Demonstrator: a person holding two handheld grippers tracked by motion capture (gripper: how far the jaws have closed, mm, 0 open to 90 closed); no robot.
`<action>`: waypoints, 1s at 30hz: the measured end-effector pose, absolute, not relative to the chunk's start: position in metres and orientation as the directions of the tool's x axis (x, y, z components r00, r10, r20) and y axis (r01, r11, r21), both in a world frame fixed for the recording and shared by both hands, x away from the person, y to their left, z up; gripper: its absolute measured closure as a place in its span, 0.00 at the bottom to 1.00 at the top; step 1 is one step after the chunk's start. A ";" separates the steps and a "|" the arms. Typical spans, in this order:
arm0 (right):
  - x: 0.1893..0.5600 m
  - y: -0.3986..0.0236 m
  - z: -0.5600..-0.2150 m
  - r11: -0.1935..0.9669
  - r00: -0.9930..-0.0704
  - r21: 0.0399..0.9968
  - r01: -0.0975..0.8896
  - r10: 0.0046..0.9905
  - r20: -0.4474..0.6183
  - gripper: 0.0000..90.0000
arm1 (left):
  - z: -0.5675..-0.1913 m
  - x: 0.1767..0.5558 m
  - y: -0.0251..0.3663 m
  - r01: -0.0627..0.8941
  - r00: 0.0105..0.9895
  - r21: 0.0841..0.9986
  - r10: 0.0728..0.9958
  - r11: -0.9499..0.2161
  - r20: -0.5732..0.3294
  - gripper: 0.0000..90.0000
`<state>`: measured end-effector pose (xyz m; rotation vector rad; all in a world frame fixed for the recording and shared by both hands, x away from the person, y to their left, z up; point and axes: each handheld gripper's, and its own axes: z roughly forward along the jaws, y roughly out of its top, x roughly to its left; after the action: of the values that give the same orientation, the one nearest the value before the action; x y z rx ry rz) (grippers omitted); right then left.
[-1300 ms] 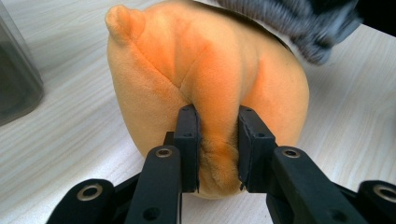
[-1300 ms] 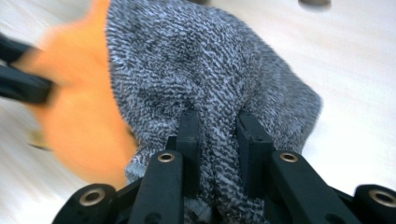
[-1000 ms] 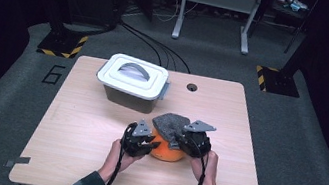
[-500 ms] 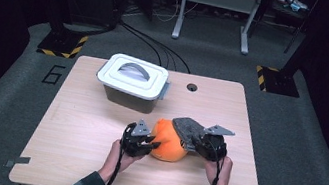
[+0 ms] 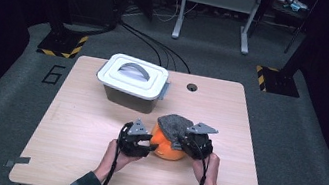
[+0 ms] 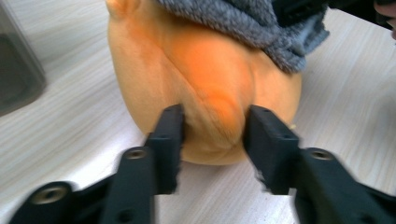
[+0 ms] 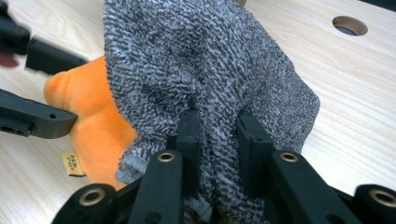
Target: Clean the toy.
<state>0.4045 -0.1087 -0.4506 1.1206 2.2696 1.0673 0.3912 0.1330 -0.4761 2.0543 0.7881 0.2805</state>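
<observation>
An orange plush toy lies on the wooden table, near its front edge. A grey fuzzy cloth is draped over the toy's top. My left gripper is at the toy's left side. In the left gripper view its jaws hold a bulge of the plush toy and have just been opening, with both pads still touching it. My right gripper is shut on a fold of the cloth and holds it over the plush toy.
A grey bin with a white handled lid stands behind the toy, at the table's back left. A round cable hole is in the back middle of the table. A small tag hangs from the toy.
My right gripper swung right with the cloth half a second ago and has come back left, so the cloth covers more of the toy. My left hand kept its place.
</observation>
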 end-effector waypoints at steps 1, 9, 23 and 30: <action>0.405 -0.109 -0.451 0.384 -0.604 0.778 0.497 0.797 -0.007 0.82 | -0.476 0.391 0.132 0.424 0.773 0.812 0.627 -0.401 -0.095 0.75; 0.382 -0.091 -0.437 0.471 -0.638 0.776 0.420 0.761 -0.117 0.81 | -0.473 0.391 0.125 0.429 0.758 0.814 0.647 -0.390 -0.089 0.85; 0.395 -0.147 -0.474 0.374 -0.509 0.729 0.573 0.860 -0.041 0.82 | -0.474 0.393 0.127 0.439 0.764 0.820 0.633 -0.367 -0.126 0.86; 0.381 -0.127 -0.438 0.367 -0.577 0.805 0.467 0.816 -0.037 0.81 | -0.474 0.393 0.126 0.439 0.764 0.819 0.633 -0.369 -0.125 0.86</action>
<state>0.3815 -0.1271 -0.4384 1.1127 2.2004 1.0861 0.3927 0.1260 -0.4740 2.0226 0.8047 0.2609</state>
